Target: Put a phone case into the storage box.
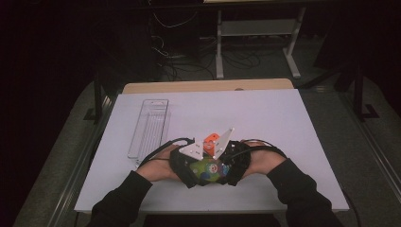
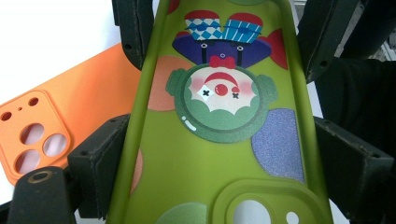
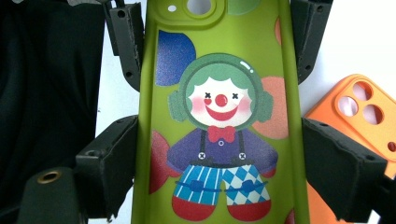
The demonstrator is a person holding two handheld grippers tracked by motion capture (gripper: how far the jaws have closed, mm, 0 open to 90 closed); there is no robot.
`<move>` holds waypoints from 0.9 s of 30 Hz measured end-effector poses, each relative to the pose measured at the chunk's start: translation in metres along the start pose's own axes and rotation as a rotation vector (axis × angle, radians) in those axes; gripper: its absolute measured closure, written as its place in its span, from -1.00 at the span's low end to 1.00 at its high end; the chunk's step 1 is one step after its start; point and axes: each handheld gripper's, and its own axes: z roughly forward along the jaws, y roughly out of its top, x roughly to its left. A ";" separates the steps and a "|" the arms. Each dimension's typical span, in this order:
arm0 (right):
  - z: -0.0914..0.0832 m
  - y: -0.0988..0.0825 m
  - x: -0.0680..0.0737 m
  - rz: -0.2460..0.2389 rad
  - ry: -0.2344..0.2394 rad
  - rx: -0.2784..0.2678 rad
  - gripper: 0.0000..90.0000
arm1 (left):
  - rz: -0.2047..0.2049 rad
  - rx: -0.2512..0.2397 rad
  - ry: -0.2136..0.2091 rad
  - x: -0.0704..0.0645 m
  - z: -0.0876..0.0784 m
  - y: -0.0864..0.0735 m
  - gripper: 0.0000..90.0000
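White work table (image 1: 265, 113) lit from above; everything around it falls into darkness. A wooden board (image 1: 208, 85) shows along its far edge. Grey floor (image 1: 364, 142) on both sides. Beyond, the white legs of a second desk frame (image 1: 257, 33), with dark cables (image 1: 189, 59) lying loose on the floor beneath. Dark metal stand feet (image 1: 364, 101) to the right.

Laboratory recording station: a white worktop (image 1: 265, 123) under bright light, dark surroundings, loose cables (image 1: 189, 61) on the floor at 12 o'clock, a metal-framed bench (image 1: 257, 33) behind.
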 end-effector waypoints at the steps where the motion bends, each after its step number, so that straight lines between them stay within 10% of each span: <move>1: 0.000 0.000 0.000 -0.001 0.000 0.000 -0.67 | -0.002 0.000 -0.002 0.000 0.000 0.000 -0.71; 27: -0.003 -0.011 -0.005 0.058 0.048 -0.070 -0.82 | -0.054 -0.020 0.001 -0.003 0.002 -0.001 -0.67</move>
